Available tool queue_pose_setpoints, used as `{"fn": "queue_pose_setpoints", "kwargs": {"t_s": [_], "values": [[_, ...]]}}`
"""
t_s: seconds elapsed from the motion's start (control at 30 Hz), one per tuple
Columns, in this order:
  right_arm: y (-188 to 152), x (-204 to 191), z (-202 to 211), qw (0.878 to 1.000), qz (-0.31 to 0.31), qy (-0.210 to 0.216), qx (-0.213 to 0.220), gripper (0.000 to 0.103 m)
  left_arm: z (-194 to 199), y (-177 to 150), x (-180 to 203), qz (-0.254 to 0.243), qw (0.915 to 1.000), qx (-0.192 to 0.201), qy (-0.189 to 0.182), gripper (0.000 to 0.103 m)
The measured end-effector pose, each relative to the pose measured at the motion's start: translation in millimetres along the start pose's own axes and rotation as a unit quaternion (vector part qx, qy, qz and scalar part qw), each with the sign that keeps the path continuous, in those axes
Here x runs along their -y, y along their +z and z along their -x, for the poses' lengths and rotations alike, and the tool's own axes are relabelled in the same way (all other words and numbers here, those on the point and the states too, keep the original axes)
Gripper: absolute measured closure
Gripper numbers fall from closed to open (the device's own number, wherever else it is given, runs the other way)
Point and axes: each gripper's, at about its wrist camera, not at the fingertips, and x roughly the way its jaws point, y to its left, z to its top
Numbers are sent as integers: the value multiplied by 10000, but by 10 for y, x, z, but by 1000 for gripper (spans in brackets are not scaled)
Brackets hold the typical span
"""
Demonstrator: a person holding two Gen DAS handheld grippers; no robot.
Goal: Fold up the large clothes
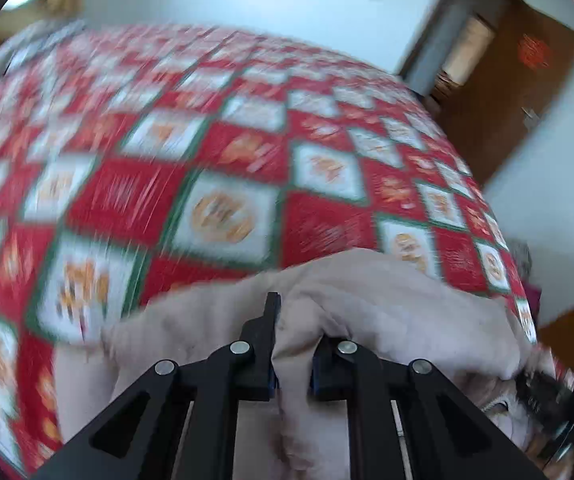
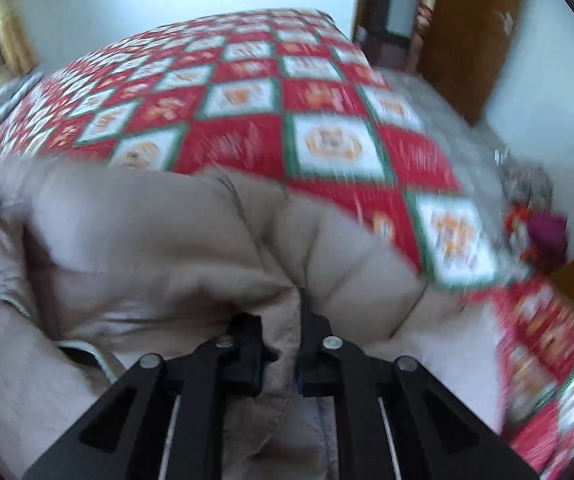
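A bulky beige padded garment (image 1: 367, 304) lies bunched at the near edge of a bed. My left gripper (image 1: 293, 344) is shut on a fold of it, with fabric pinched between the black fingers. In the right wrist view the same beige garment (image 2: 167, 232) fills the lower left. My right gripper (image 2: 281, 344) is shut on another fold of it. Cloth hides the fingertips of both grippers. Both views are blurred by motion.
The bed carries a red, white and green checked quilt (image 1: 223, 152), which also shows in the right wrist view (image 2: 327, 136). A brown wooden door (image 1: 503, 92) stands at the right. A small dark red bundle (image 2: 543, 232) lies at the bed's right edge.
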Motion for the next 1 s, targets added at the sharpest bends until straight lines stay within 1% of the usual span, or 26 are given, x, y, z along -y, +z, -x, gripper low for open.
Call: {"fn": "queue_pose_setpoints", "kwargs": {"t_s": [0.03, 0.07, 0.1, 0.13, 0.17, 0.23, 0.27, 0.3, 0.33, 0.37, 0.4, 0.43, 0.47, 0.5, 0.57, 0.63, 0.67, 0.7, 0.73, 0.77, 0.8, 0.83, 0.87, 0.9, 0.93, 1.0], "values": [[-38, -9, 11, 9999, -4, -6, 158, 90, -129, -66, -87, 184, 9997, -138, -43, 88], [-66, -27, 19, 9996, -22, -37, 267, 90, -216, -164, -208, 404, 9986, -20, -330, 88], [-74, -51, 19, 9994, -1, -82, 336, 89, -216, -249, -285, 542, 9964, 304, -569, 88], [-62, -85, 13, 9993, 65, -129, 341, 89, -199, -290, -287, 548, 9959, 445, -573, 88], [-43, -104, 9, 9993, 126, -129, 312, 87, -185, -318, -237, 451, 9964, 551, -452, 88], [-7, -109, 41, 9995, 269, -94, 161, 83, -176, -332, -117, 179, 9978, 613, -183, 87], [-7, -128, 110, 9993, 352, -126, 82, 77, -169, -335, -90, 113, 9979, 627, -138, 87], [-41, -136, 179, 9990, 382, -203, 69, 58, -171, -336, -105, 118, 9978, 636, -169, 87], [-85, -173, 322, 9985, 374, -353, 165, 47, -176, -337, -136, 154, 9975, 647, -238, 87], [-142, -211, 506, 9978, 297, -413, 435, 30, -172, -338, -165, 195, 9971, 663, -307, 87], [-195, -248, 627, 9964, 214, -466, 676, 22, -169, -340, -188, 219, 9969, 674, -345, 87], [-225, -253, 828, 9927, 69, -566, 1067, 22, -184, -336, -194, 223, 9968, 681, -353, 87], [-218, -257, 954, 9896, -23, -555, 1326, 21, -183, -330, -175, 195, 9969, 688, -321, 87], [-144, -292, 1073, 9867, -106, -386, 1574, 21, -181, -343, -184, 163, 9970, 695, -295, 87], [70, -494, 1097, 9848, -118, -122, 1730, 21, -183, -358, -175, 109, 9971, 706, -245, 87], [316, -694, 1004, 9841, -69, 75, 1775, 25, -187, -357, -173, 90, 9972, 710, -231, 87], [393, -771, 926, 9848, -44, 131, 1732, 32, -187, -354, -176, 90, 9971, 712, -238, 87], [475, -911, 757, 9879, 75, 151, 1540, 40, -187, -353, -169, 98, 9971, 709, -243, 87], [504, -1007, 598, 9911, 227, 120, 1308, 45, -184, -359, -167, 95, 9971, 710, -244, 87], [495, -1088, 378, 9943, 365, 165, 989, 58, -182, -358, -164, 87, 9971, 710, -247, 87], [444, -1124, 242, 9959, 424, 220, 773, 73, -182, -359, -164, 85, 9971, 711, -255, 87], [358, -1143, -3, 9972, 566, 235, 430, 75, -182, -360, -170, 91, 9971, 710, -275, 86], [262, -1150, -187, 9967, 754, 210, 203, 75, -177, -359, -180, 114, 9968, 702, -364, 82], [152, -1138, -328, 9945, 993, 308, 157, 75, -165, -367, -195, 159, 9962, 691, -499, 80], [115, -1090, -313, 9934, 998, 417, 378, 75, -151, -380, -209, 219, 9957, 693, -567, 79], [96, -1049, -309, 9935, 940, 472, 427, 75, -92, -403, -242, 318, 9955, 644, -612, 79]]}}
